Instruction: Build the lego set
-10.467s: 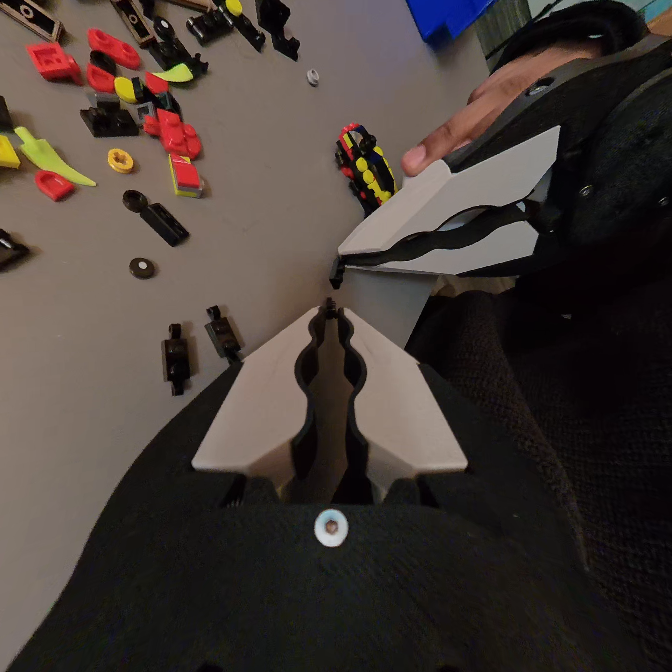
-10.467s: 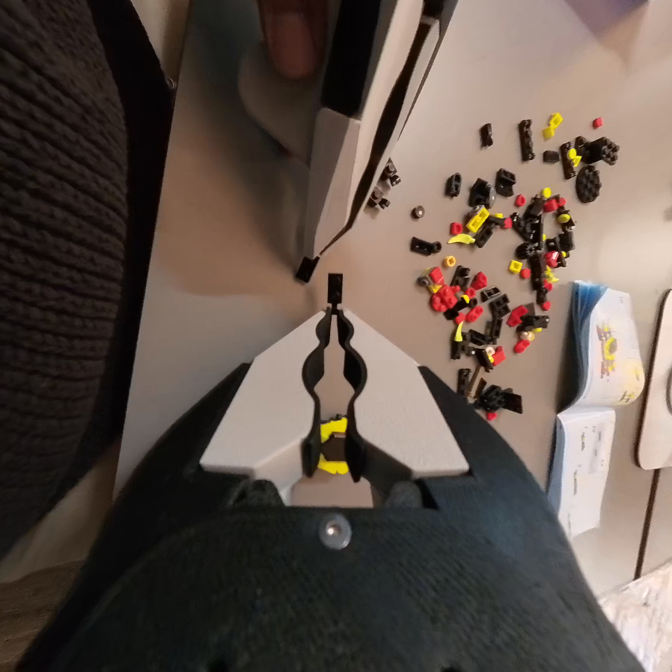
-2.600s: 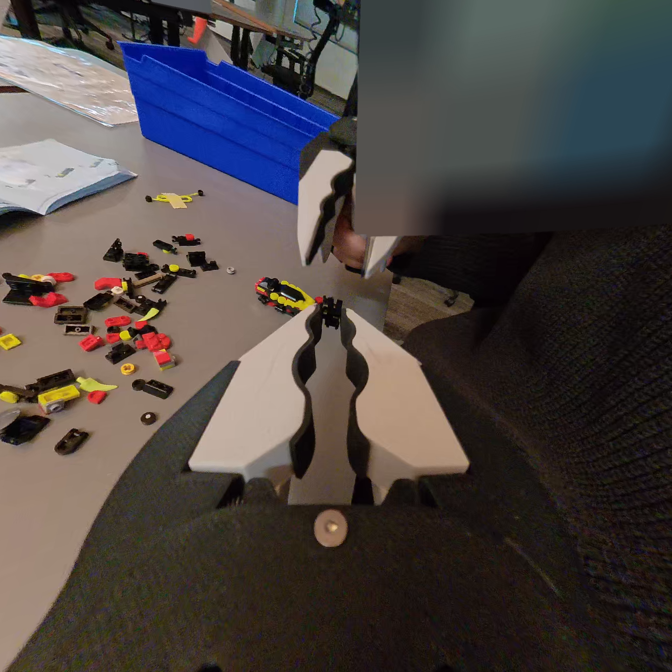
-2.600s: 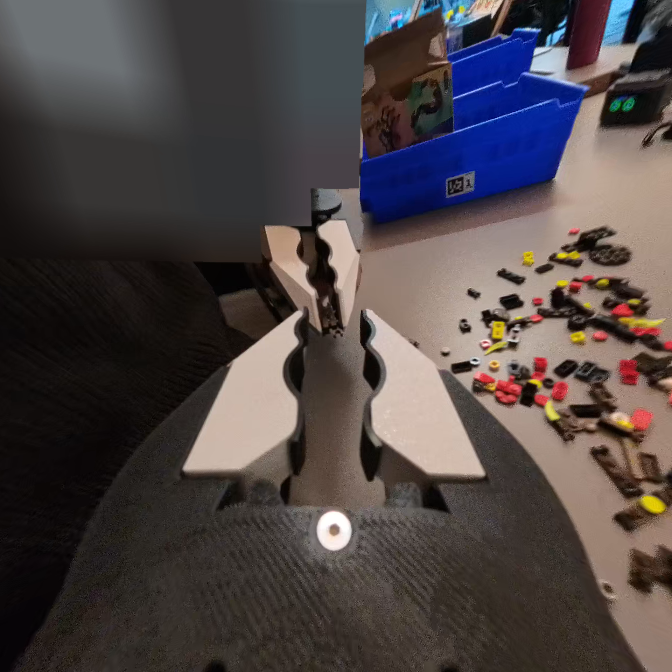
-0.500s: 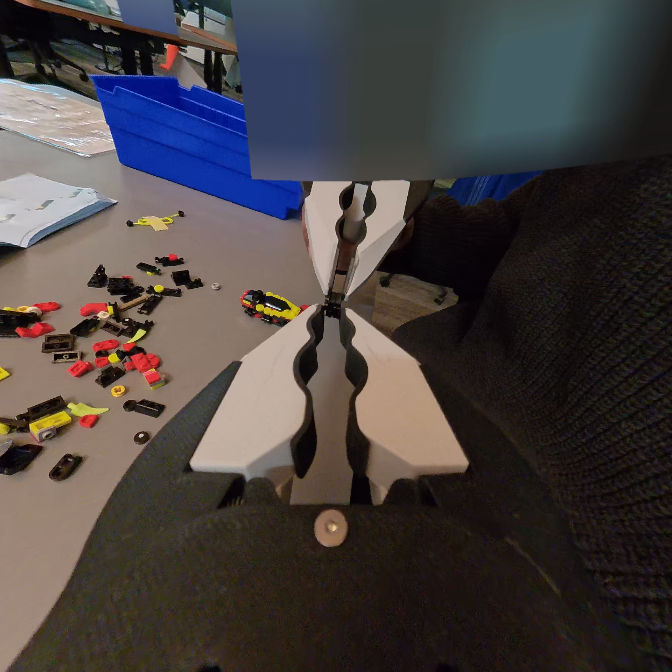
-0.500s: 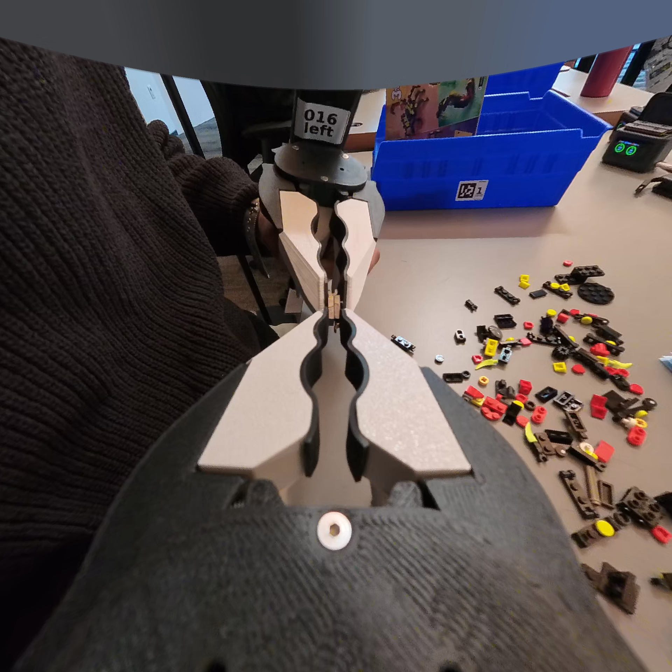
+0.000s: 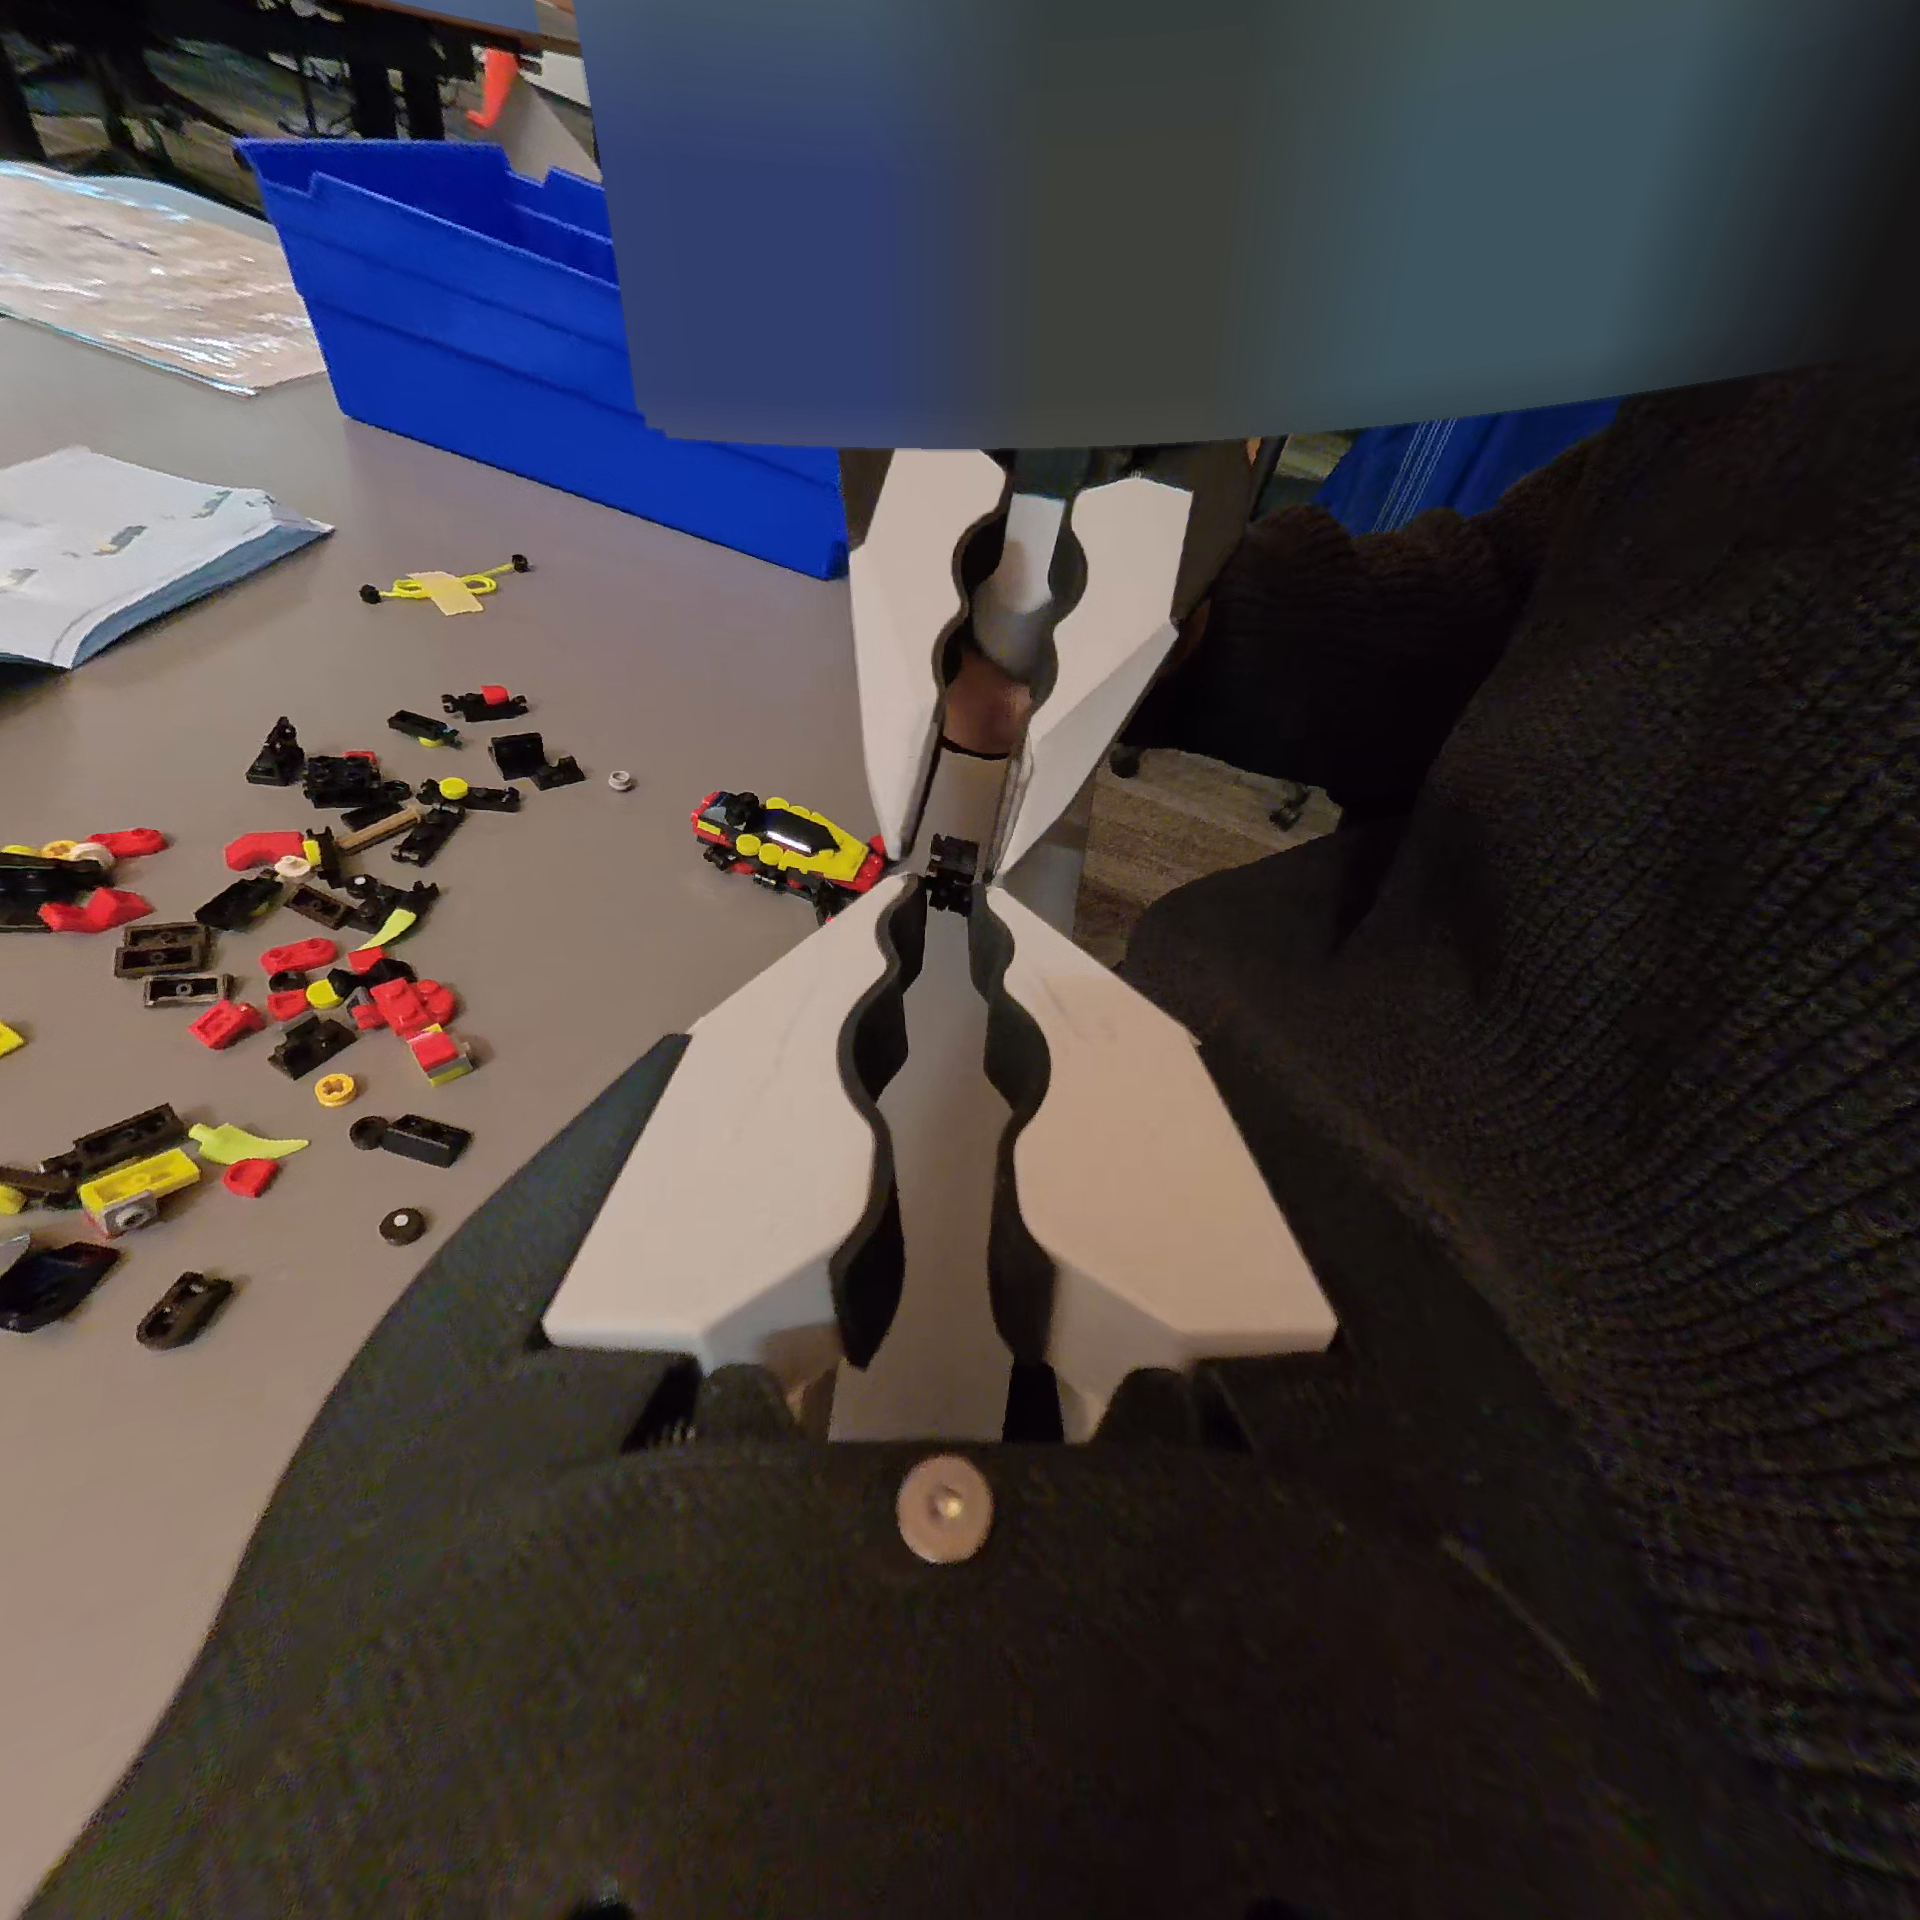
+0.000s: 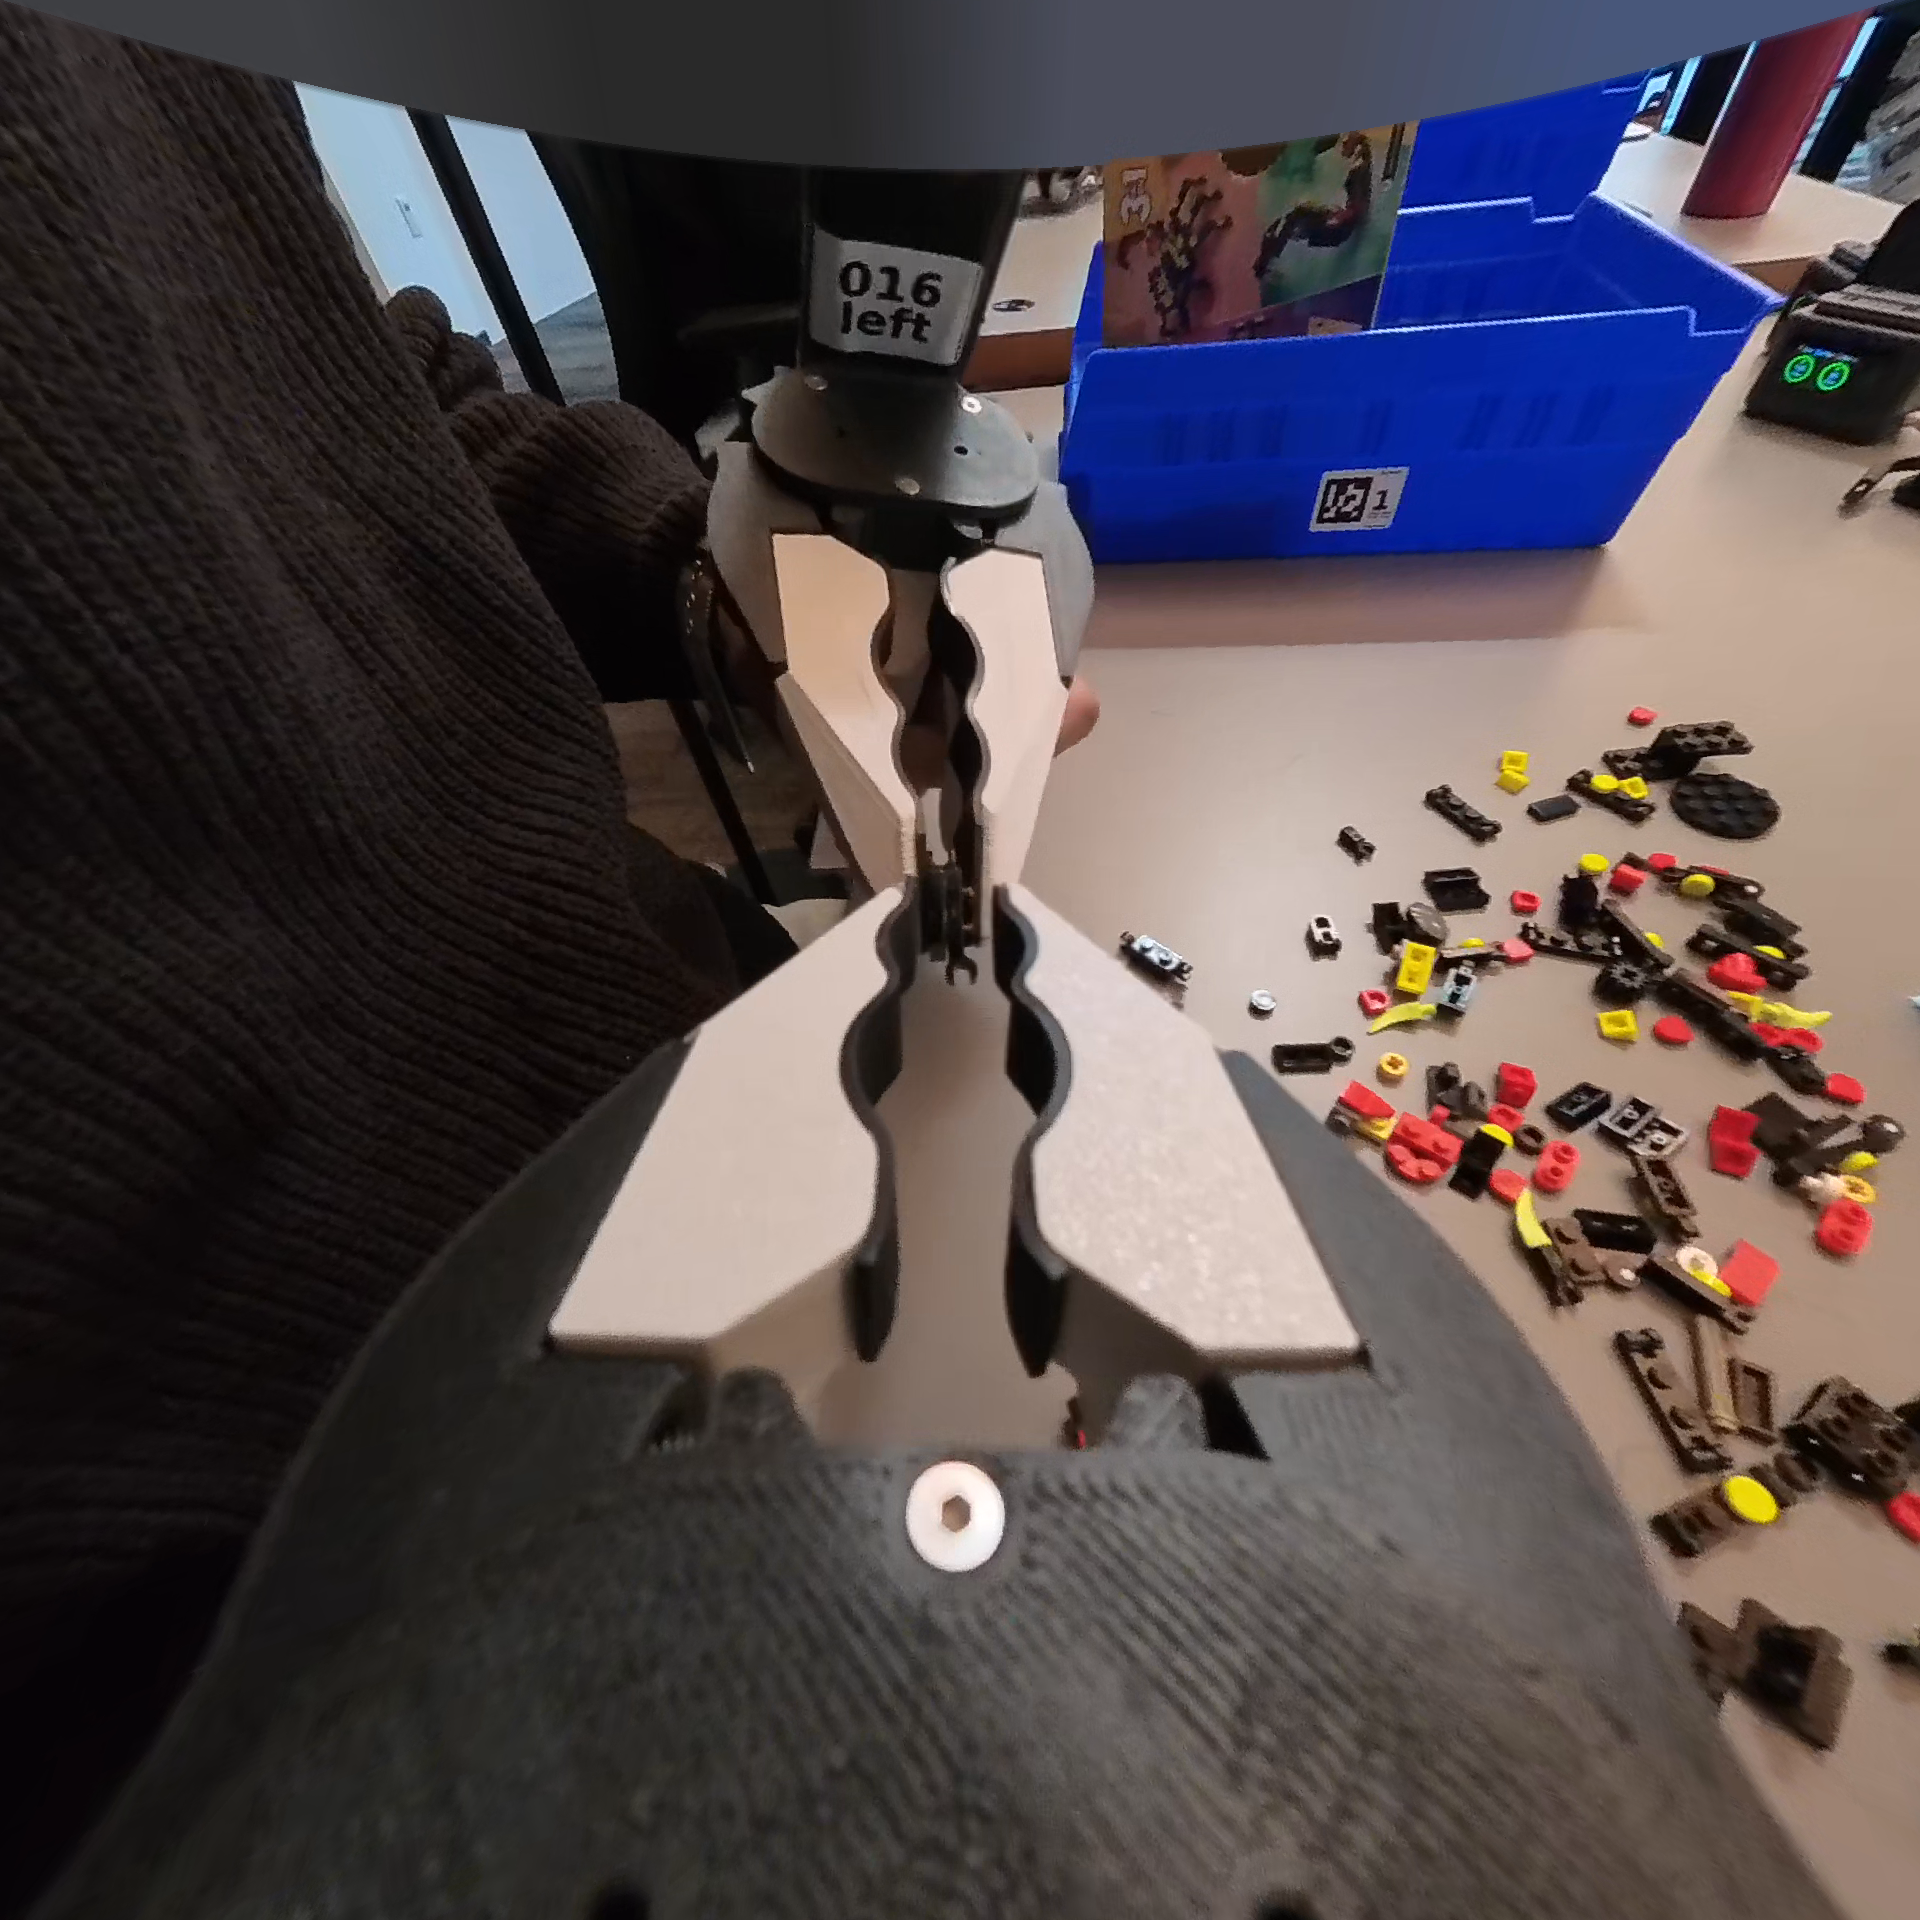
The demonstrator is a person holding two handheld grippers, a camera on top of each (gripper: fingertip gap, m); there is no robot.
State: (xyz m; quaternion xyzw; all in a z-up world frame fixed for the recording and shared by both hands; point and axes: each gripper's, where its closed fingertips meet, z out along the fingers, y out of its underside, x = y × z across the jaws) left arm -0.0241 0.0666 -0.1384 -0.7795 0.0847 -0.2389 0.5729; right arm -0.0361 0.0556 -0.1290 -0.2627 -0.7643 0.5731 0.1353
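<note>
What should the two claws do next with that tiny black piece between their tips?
Probably ease the right claw straight back. Its fingers stand apart around the small black piece, while the left claw pinches it, so the piece should stay with the left one.

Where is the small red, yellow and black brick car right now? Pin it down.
In the left wrist view the brick car sits on the grey table, just left of the two meeting grippers' tips, in front of the blue bin.
</note>
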